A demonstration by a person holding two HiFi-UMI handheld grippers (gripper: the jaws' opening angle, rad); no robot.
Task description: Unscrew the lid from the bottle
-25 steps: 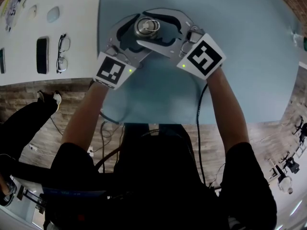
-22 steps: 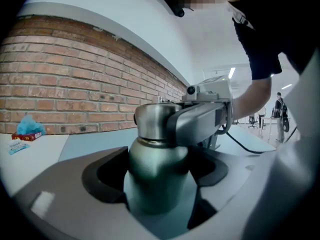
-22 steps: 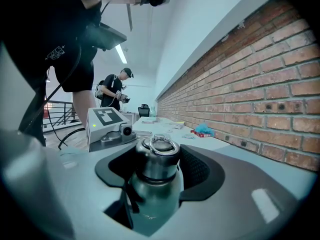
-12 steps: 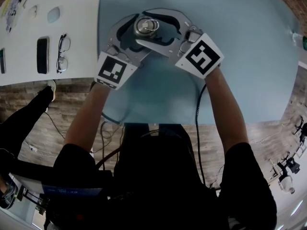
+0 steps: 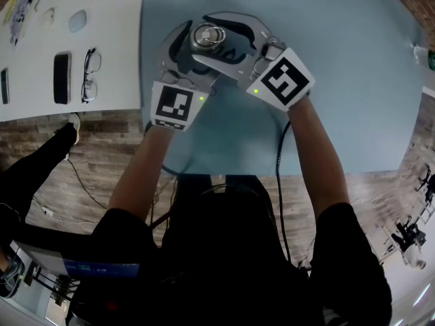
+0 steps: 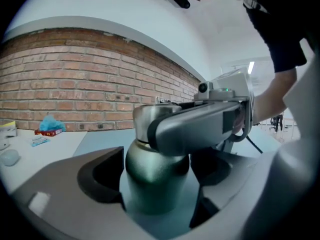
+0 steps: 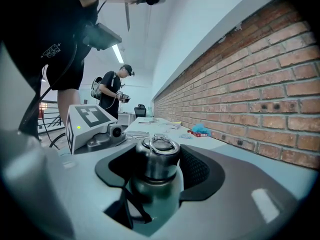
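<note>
A dark green bottle (image 6: 155,184) with a steel ring-topped lid (image 5: 207,37) stands on the pale blue table (image 5: 340,66). My left gripper (image 5: 199,47) reaches from the near left, low around the bottle's body. Its jaws have just been opening, and the body stands between them with a thin gap on each side. My right gripper (image 5: 217,38) comes from the near right, higher up, shut on the lid (image 7: 158,156). In the left gripper view, one right-gripper finger (image 6: 200,126) crosses in front of the lid.
A white table (image 5: 115,46) adjoins on the left, with glasses (image 5: 89,75), a black phone (image 5: 61,77) and small items. A brick wall (image 6: 75,84) runs behind the tables. A person (image 7: 112,91) stands far off in the right gripper view.
My left gripper has swung round the bottle, its marker cube shifting rightward toward the person. The right gripper and the bottle have stayed in place.
</note>
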